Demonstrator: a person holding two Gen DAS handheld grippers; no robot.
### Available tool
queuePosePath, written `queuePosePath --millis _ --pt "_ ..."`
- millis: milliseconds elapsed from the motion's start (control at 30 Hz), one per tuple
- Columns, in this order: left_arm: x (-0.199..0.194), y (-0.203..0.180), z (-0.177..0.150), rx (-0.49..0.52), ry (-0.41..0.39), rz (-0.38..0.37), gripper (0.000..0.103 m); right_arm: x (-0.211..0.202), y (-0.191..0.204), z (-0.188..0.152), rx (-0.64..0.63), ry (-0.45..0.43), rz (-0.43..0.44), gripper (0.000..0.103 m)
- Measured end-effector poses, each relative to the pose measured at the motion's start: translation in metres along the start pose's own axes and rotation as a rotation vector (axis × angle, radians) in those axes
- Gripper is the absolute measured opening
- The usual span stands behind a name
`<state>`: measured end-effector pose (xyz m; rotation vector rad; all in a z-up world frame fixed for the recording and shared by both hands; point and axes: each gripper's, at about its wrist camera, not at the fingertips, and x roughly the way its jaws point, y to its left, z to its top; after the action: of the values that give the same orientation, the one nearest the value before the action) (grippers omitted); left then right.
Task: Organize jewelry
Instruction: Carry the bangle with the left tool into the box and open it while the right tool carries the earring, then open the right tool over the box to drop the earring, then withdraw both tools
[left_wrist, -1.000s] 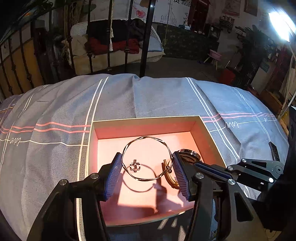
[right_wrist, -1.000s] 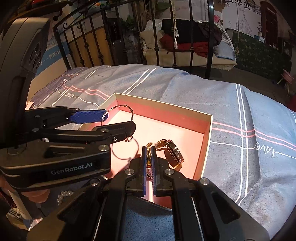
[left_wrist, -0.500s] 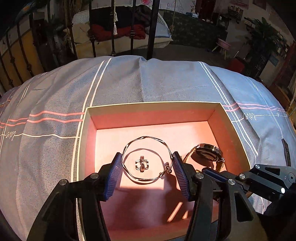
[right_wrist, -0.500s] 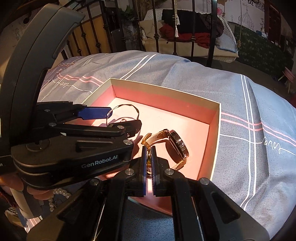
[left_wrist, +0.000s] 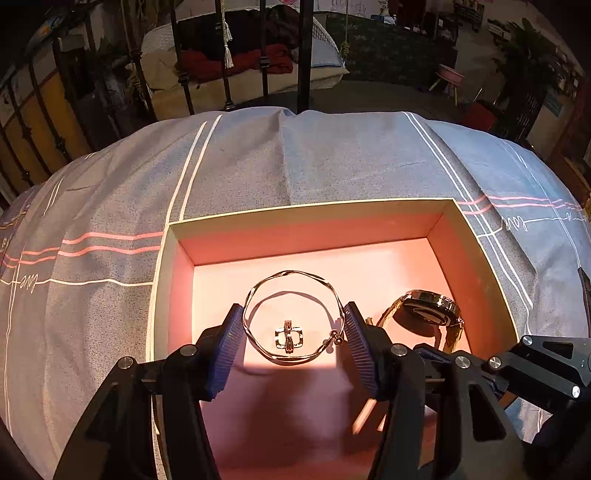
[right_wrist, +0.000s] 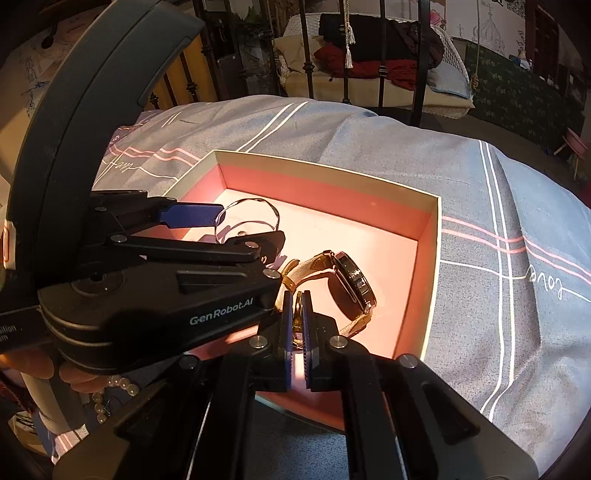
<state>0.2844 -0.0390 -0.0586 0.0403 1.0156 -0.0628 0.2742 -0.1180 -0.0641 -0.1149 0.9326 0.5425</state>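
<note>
A pink-lined open box (left_wrist: 303, 212) lies on the grey bedspread. My left gripper (left_wrist: 293, 325) is shut on a thin wavy gold bangle (left_wrist: 295, 275), holding it by its sides just over the box floor; a small square charm (left_wrist: 289, 338) hangs inside the ring. The bangle also shows in the right wrist view (right_wrist: 255, 206). My right gripper (right_wrist: 295, 306) is shut on the gold strap of a wristwatch (right_wrist: 351, 284), whose dark face stands on edge in the box's right part. The watch also shows in the left wrist view (left_wrist: 428, 312).
The box (right_wrist: 434, 236) has low cream-edged walls. A pearl string (right_wrist: 110, 391) lies on the bedspread (left_wrist: 332, 158) outside the box's near left corner. A black iron bed frame (left_wrist: 304, 55) stands beyond the bed.
Both grippers have moved forward and down into the box with the bangle and the watch. The watch now sits lower, near the box floor.
</note>
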Motion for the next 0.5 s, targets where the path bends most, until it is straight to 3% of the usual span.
queuePosePath --millis 233,433,467,500 --pt "-0.006 -0.002 -0.001 0.012 -0.007 0.008 0.06 -0.007 -0.001 -0.004 0.005 -0.012 -0.017 0.005" --pt "-0.032 0.001 -0.003 0.015 -0.071 0.002 0.065 -0.03 0.0 -0.011 0.019 -0.057 -0.013 0.006" --pt "-0.04 0.003 -0.005 0.012 -0.088 -0.002 0.066 -0.039 0.001 -0.014 0.027 -0.074 -0.011 0.01" --pt "-0.049 0.005 -0.008 0.012 -0.109 -0.008 0.066 -0.048 0.002 -0.018 0.035 -0.094 -0.011 0.023"
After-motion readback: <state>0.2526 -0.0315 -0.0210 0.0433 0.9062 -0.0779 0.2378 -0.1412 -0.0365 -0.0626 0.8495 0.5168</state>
